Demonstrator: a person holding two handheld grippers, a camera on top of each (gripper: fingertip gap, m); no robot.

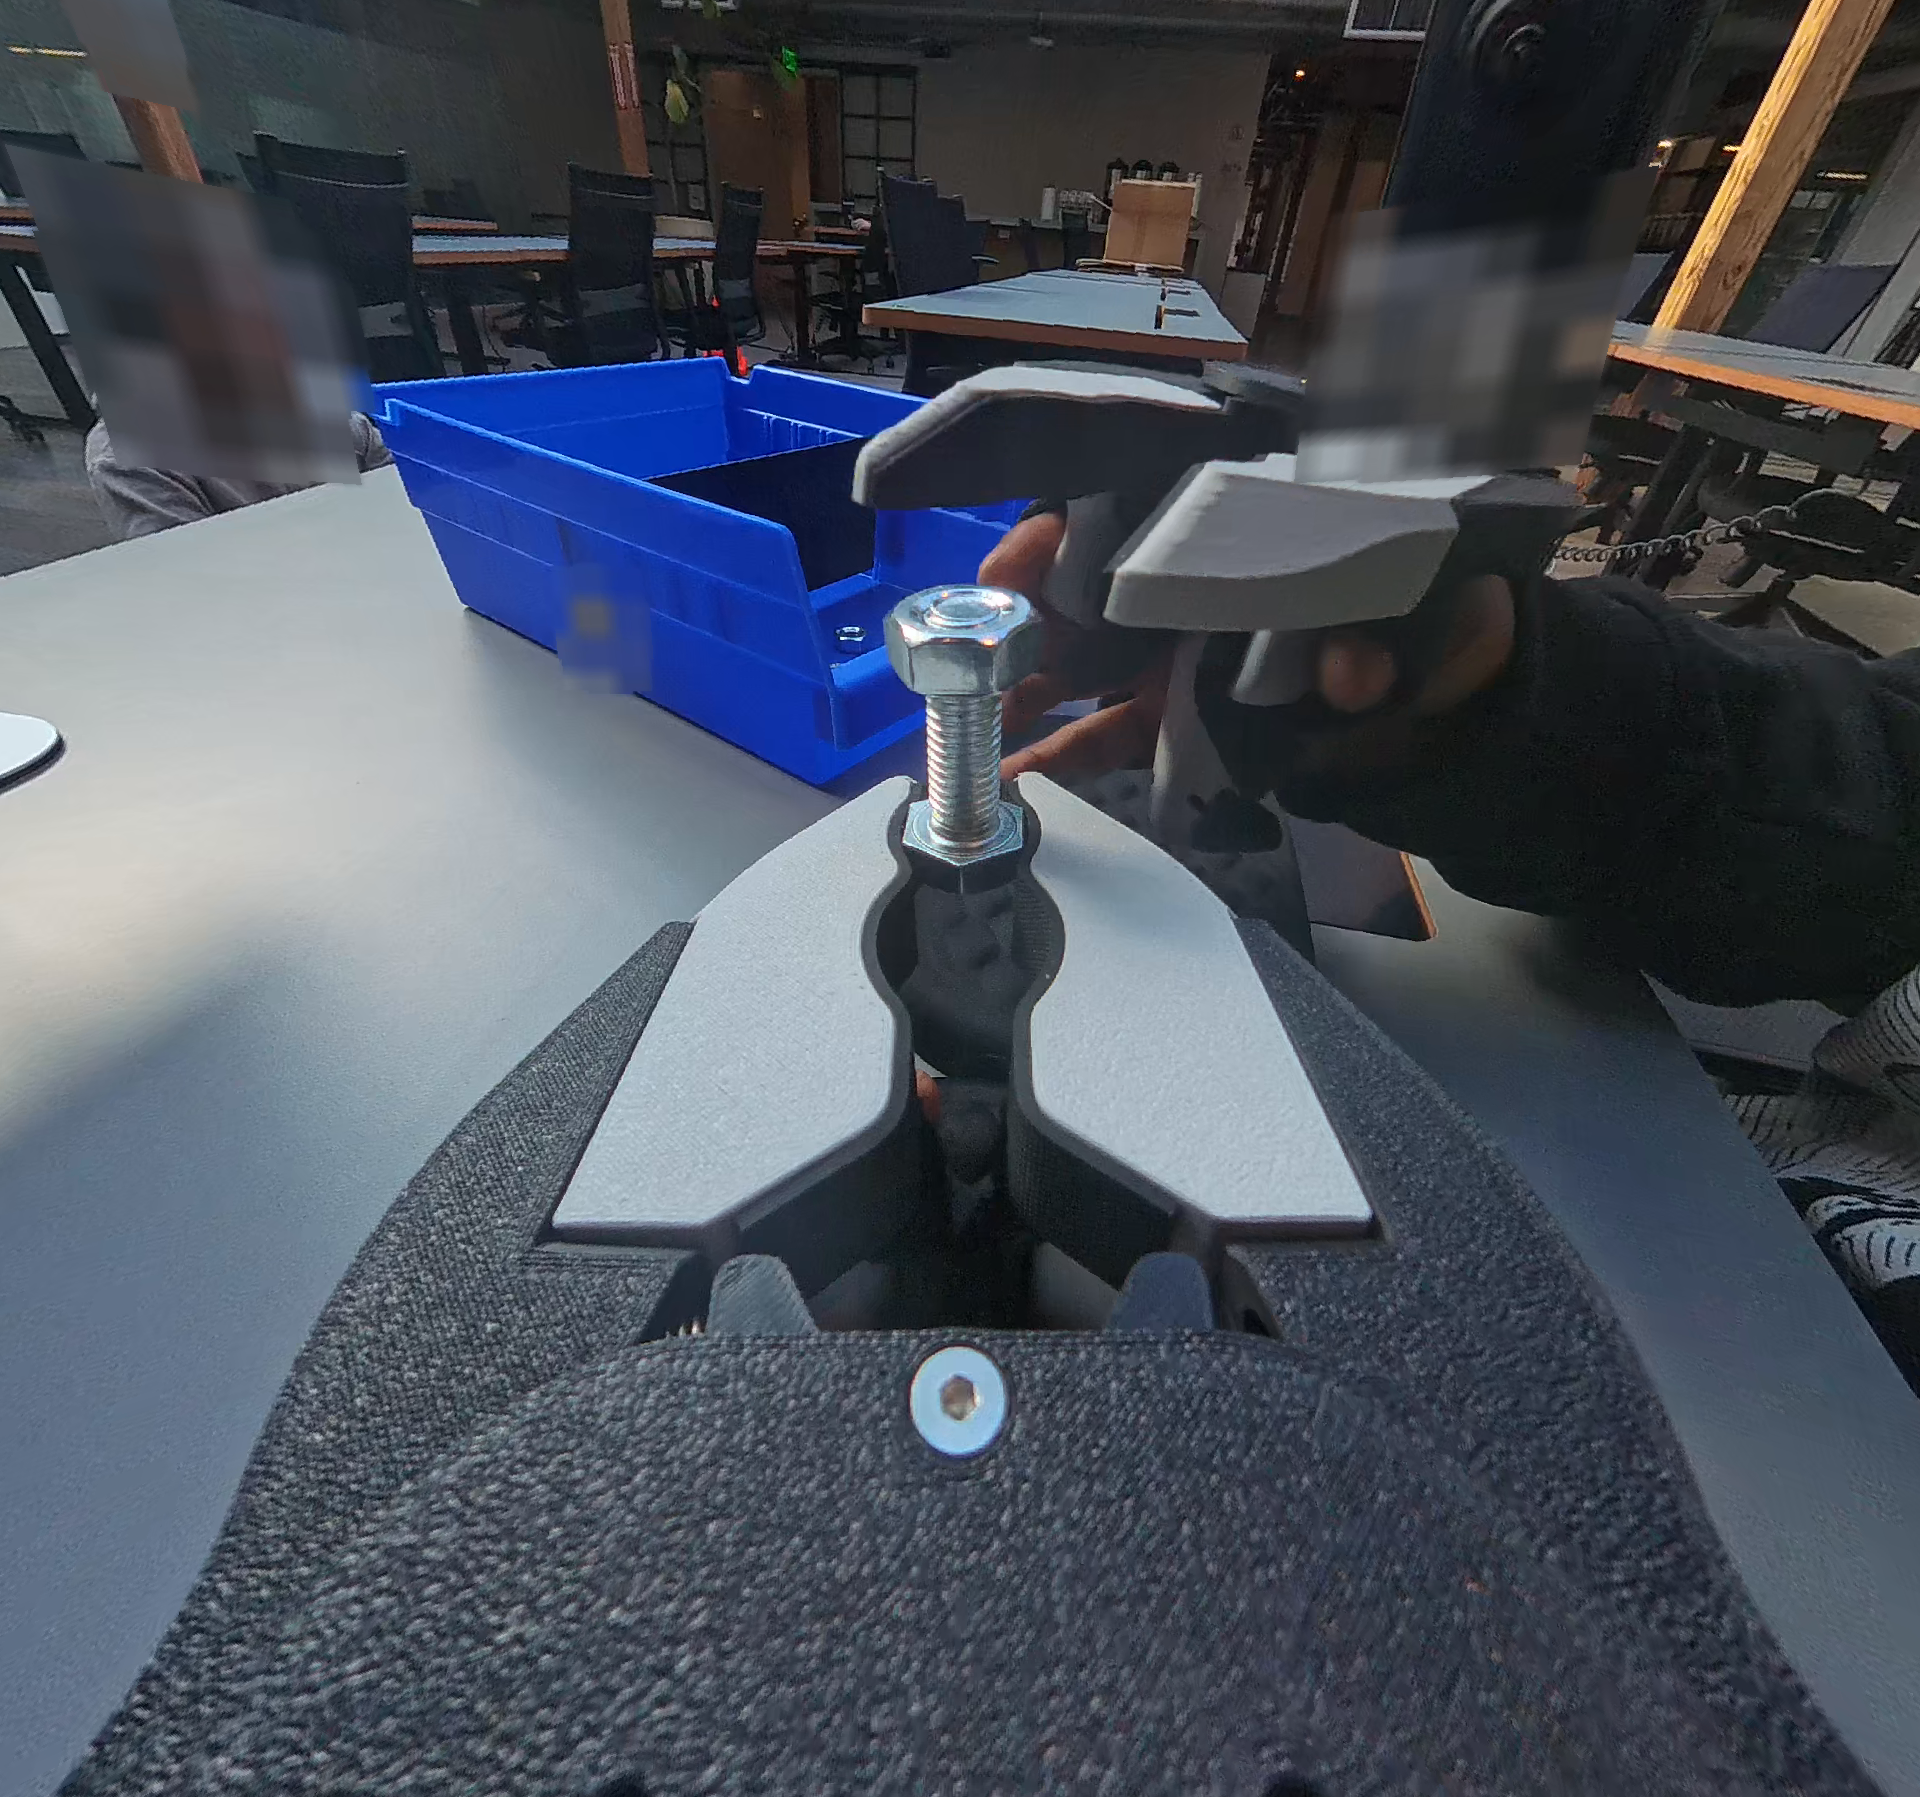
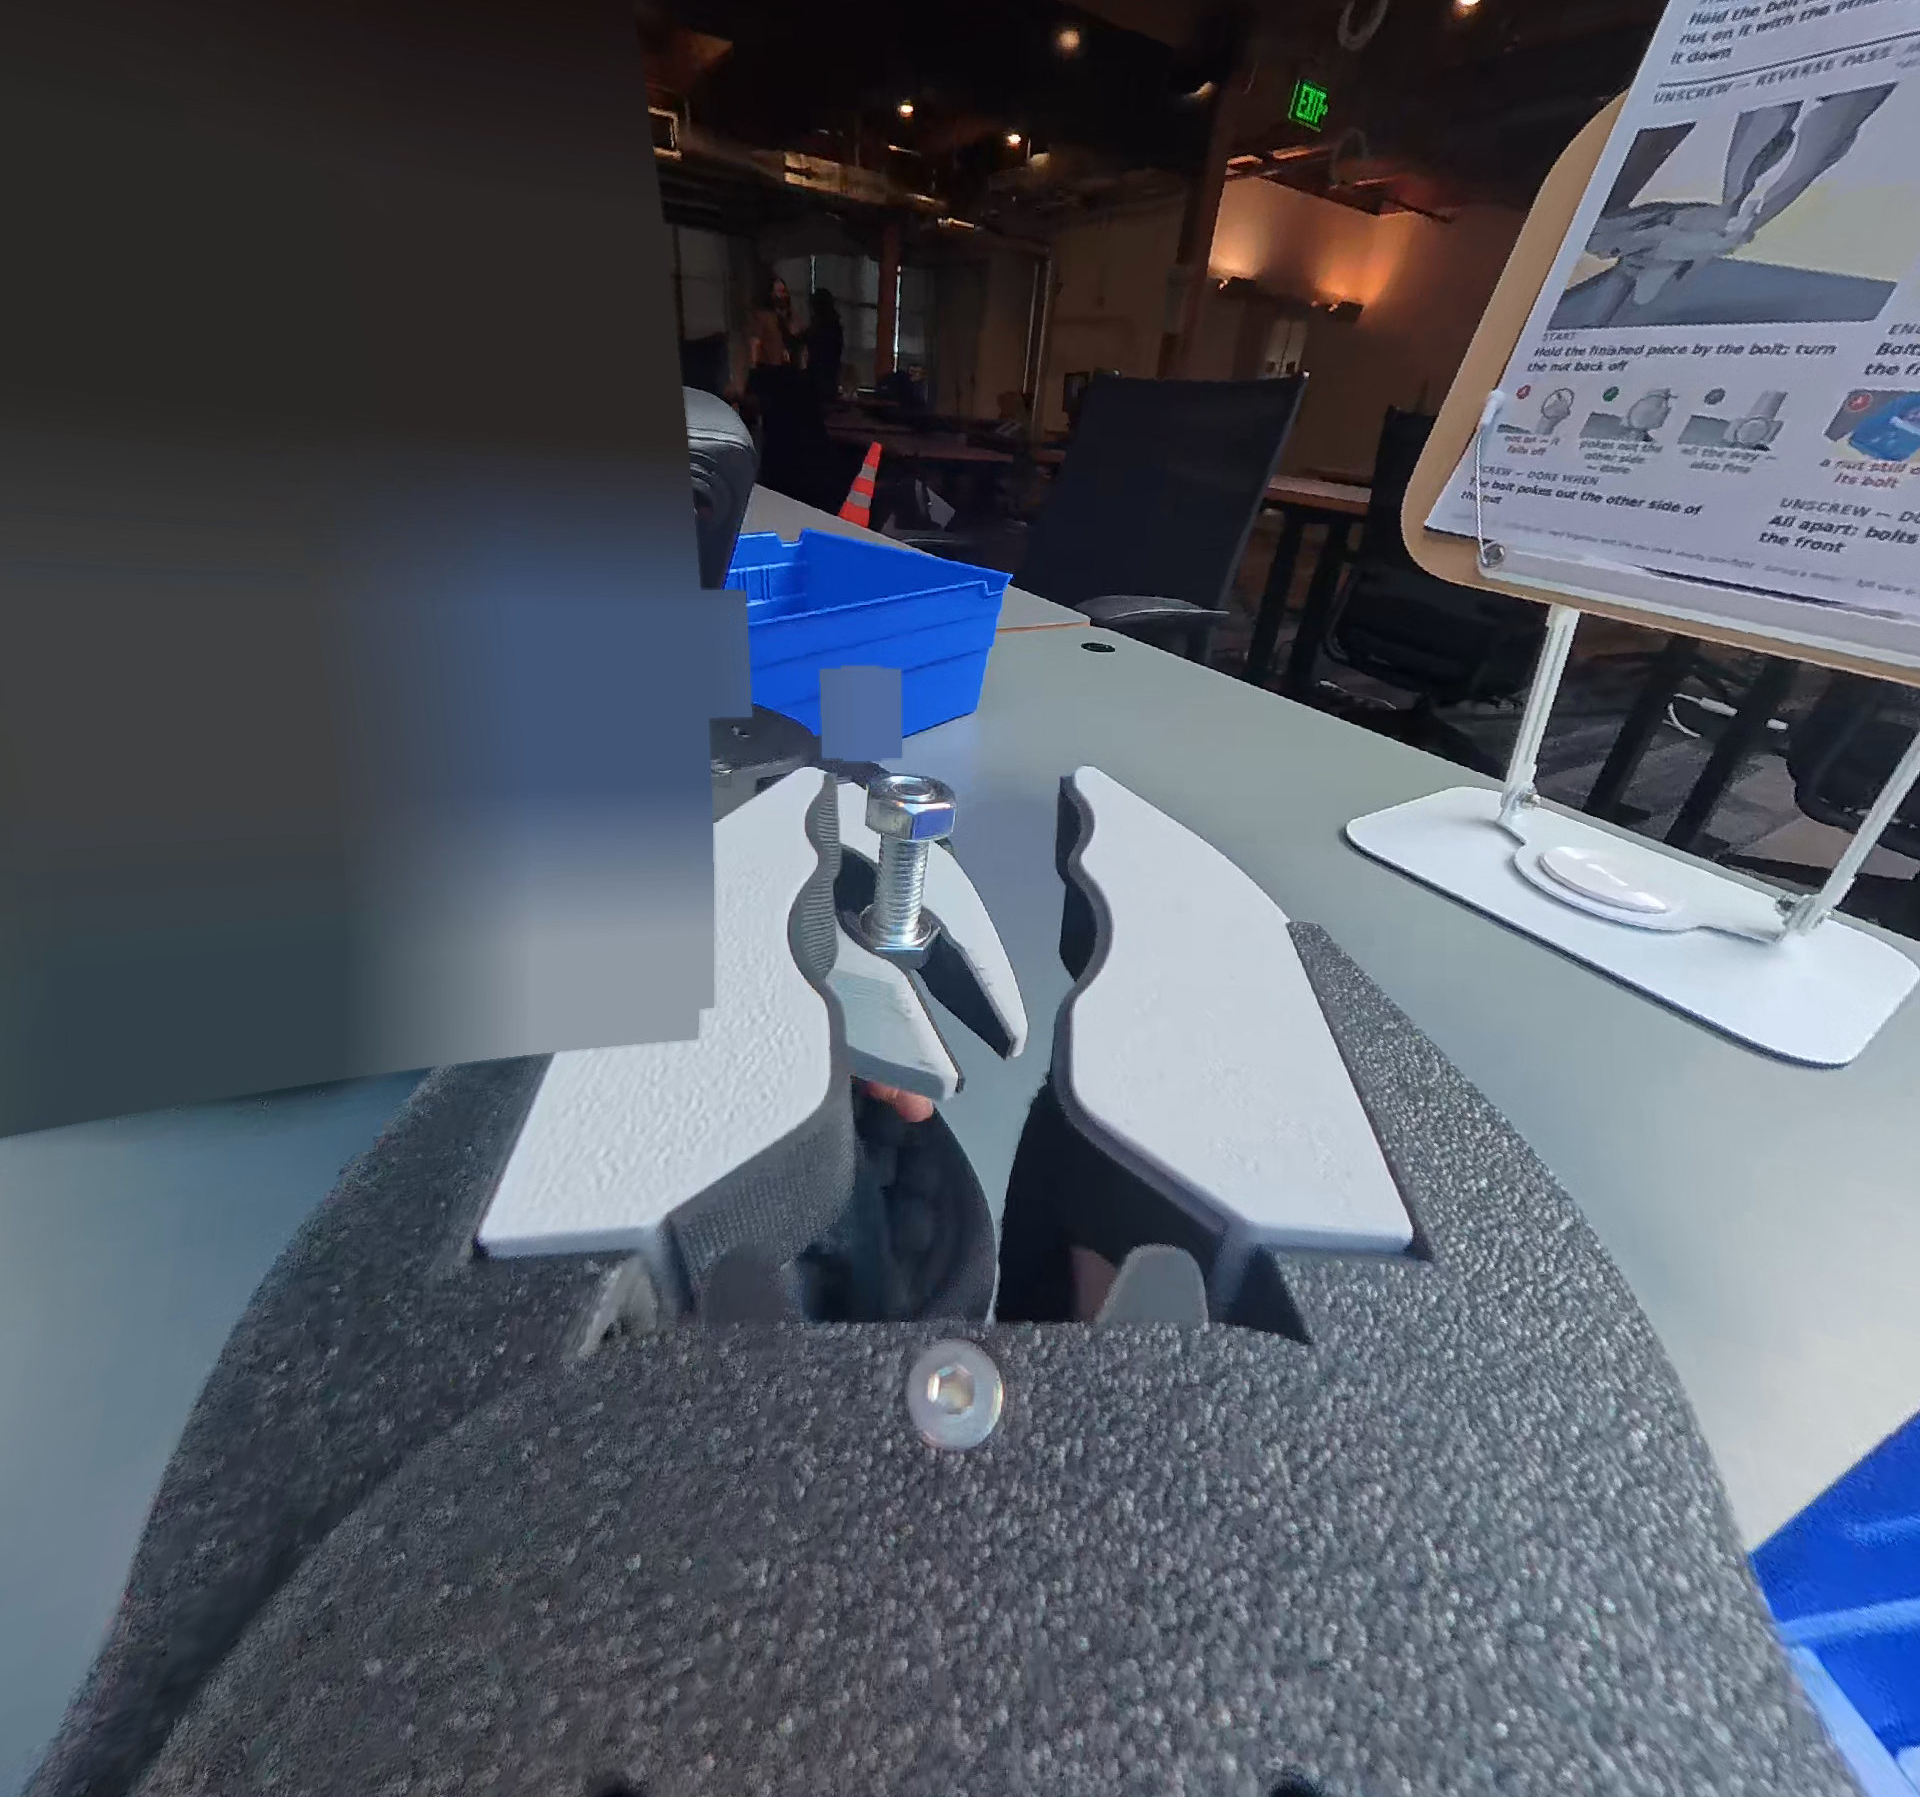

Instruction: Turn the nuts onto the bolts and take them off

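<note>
1. My left gripper [image 1: 964, 838] is pinched on a nut [image 1: 964, 835] at its very tips; the two grey fingers [image 1: 774, 999] meet around the nut's flats.
2. Through that nut runs a silver bolt [image 1: 962, 698], standing upright with its hex head on top and bare thread showing between head and nut.
3. My right gripper [image 2: 940, 802] is spread wide and holds nothing; in its own view the bolt [image 2: 906, 859] and nut [image 2: 900, 935] stand in the gap between its fingers [image 2: 1195, 999], closer to the left finger, and no contact is visible.
4. From the left wrist view, the right gripper [image 1: 1122, 521] hovers just beside and a little above the bolt head, with my gloved hand [image 1: 1455, 698] on its handle.
5. Behind the bolt sits a blue bin [image 1: 623, 521] on the grey table [image 1: 260, 864], with a loose nut [image 1: 850, 635] lying in its near compartment.
6. To the right, a white stand [image 2: 1621, 926] holds an instruction sheet [image 2: 1704, 293] on a board.
</note>
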